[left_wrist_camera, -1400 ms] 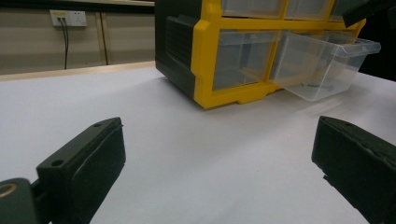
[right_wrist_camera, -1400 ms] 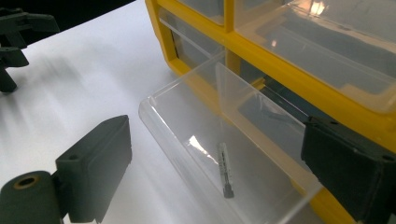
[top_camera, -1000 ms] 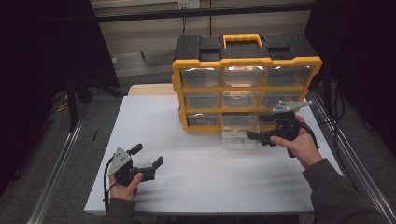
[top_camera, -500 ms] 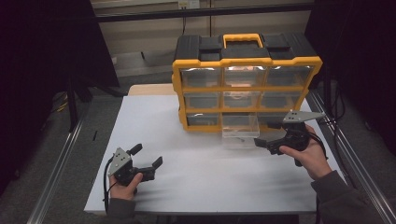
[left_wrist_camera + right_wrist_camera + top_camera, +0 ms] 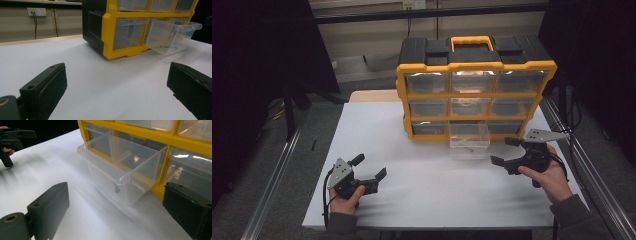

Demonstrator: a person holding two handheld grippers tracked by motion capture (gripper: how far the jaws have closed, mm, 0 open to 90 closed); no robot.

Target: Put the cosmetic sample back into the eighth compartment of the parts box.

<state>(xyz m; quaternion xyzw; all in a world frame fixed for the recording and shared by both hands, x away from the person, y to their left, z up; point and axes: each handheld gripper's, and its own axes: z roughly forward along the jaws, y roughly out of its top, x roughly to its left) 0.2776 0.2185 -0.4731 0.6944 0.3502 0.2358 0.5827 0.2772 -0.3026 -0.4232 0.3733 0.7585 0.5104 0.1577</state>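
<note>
Since a second ago the right gripper (image 5: 508, 151) has backed down and right from the clear drawer (image 5: 469, 140) toward the frame's lower right, fingers spread and empty; the left gripper (image 5: 369, 167), also open-fingered, hasn't moved at lower left. Pulled out of the yellow organizer (image 5: 475, 86)'s bottom row at centre frame, the drawer tips onto the desk (image 5: 422, 185), its long axis and front lip pointing toward the bottom edge. If reaching its small dark contents is next, I'd come straight down through the open top.

White flat worktop (image 5: 432, 190), bare across its near half. Pale wooden strip (image 5: 372, 96) along its far left edge. Grey floor (image 5: 319, 125) around it. Silver metal rail (image 5: 277, 185) runs just beside the worktop's left side, a second silver rail (image 5: 597, 190) beside its right. Beige panelled wall (image 5: 362, 40) behind. White double wall socket (image 5: 36, 11) on it, thin black cables (image 5: 35, 25) hanging down. Black curtain (image 5: 257, 50) at far left.
</note>
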